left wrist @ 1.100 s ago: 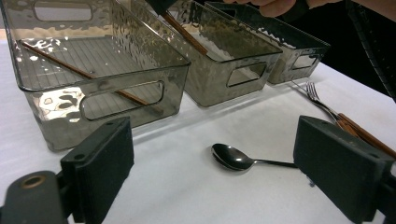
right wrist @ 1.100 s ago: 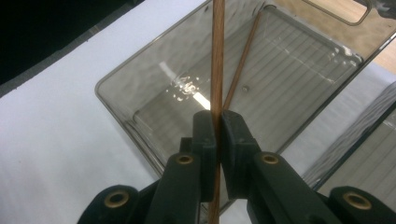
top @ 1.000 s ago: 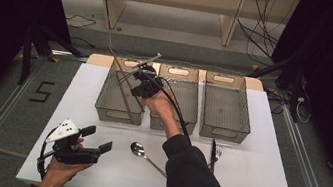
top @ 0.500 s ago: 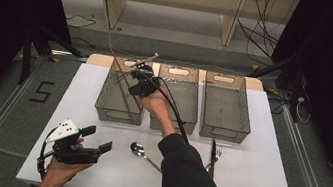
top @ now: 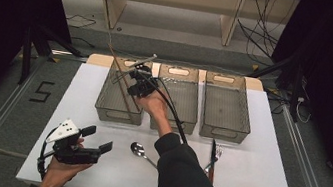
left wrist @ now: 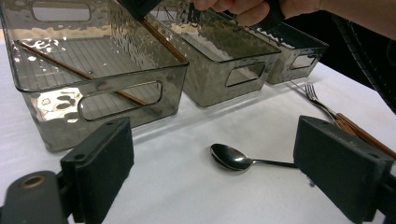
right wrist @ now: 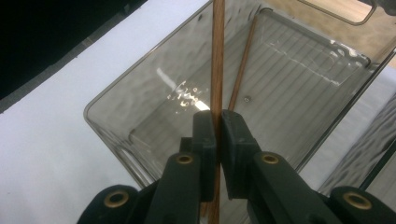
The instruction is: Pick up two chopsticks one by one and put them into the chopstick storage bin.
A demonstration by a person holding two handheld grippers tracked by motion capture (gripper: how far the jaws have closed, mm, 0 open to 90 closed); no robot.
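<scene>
My right gripper (right wrist: 218,122) is shut on a brown chopstick (right wrist: 217,56), which stands steeply over the left grey bin (right wrist: 140,107). A second chopstick (right wrist: 243,65) lies inside that bin. In the high view the right gripper (top: 137,80) hovers over the left bin (top: 106,109) at its right side. My left gripper (top: 98,139) rests near the table's front left, its jaws wide open and empty. Seen from the left gripper (left wrist: 217,140), a metal spoon (left wrist: 231,158) lies on the white table beyond the jaws, and the left bin (left wrist: 56,126) stands behind it.
A middle bin (top: 185,122) and a right bin (top: 242,128) stand beside the left one at the back. The spoon (top: 141,151) lies in front of the middle bin. A fork (top: 218,154) and a brown-handled piece (top: 211,164) lie front right.
The right gripper has drifted slightly left over the left bin with the chopstick held. The left gripper has stayed where it was.
</scene>
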